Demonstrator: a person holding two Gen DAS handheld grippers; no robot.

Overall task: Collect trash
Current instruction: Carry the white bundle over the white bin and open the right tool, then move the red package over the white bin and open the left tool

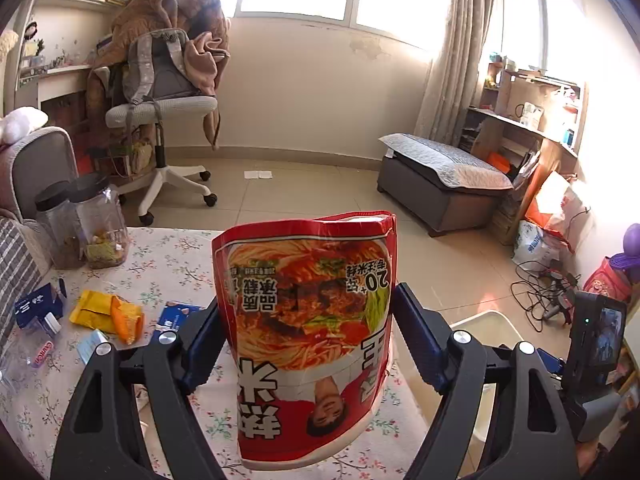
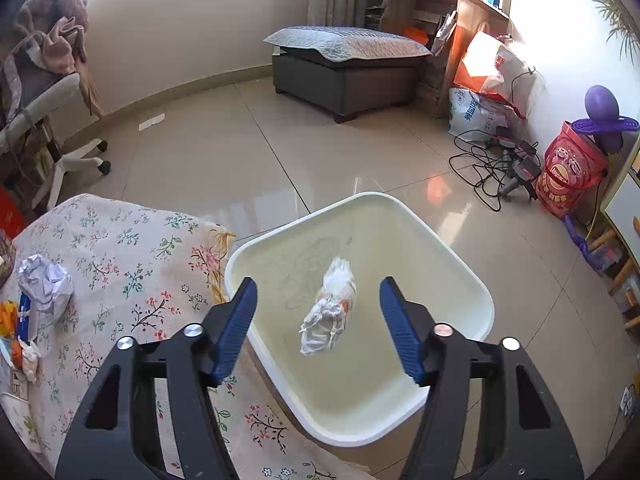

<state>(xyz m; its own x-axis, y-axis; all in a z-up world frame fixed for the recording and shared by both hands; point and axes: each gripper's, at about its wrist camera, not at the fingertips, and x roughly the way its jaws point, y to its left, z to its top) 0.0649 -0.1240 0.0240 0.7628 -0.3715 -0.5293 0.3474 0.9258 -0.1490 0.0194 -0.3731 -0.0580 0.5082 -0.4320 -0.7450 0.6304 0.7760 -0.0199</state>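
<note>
My left gripper [image 1: 308,300] is shut on a red instant-noodle cup [image 1: 304,320], which it holds upside down above the floral tablecloth [image 1: 168,264], with one pad against each side. The white trash bin [image 1: 492,316] shows just past the table's right edge. In the right wrist view, my right gripper [image 2: 318,284] stands open over the white bin [image 2: 400,264]. A crumpled white tissue [image 2: 330,308], blurred, lies between and below the fingers inside the bin's outline, touching neither pad. On the table lie a crumpled paper ball [image 2: 46,284] and a yellow-orange wrapper [image 1: 108,314].
A blue box [image 1: 38,306] and two dark-lidded jars [image 1: 100,232] stand on the table's left side. On the tiled floor beyond are an office chair [image 1: 160,108], a grey ottoman [image 2: 348,72] and tangled cables [image 2: 492,168] near the right wall.
</note>
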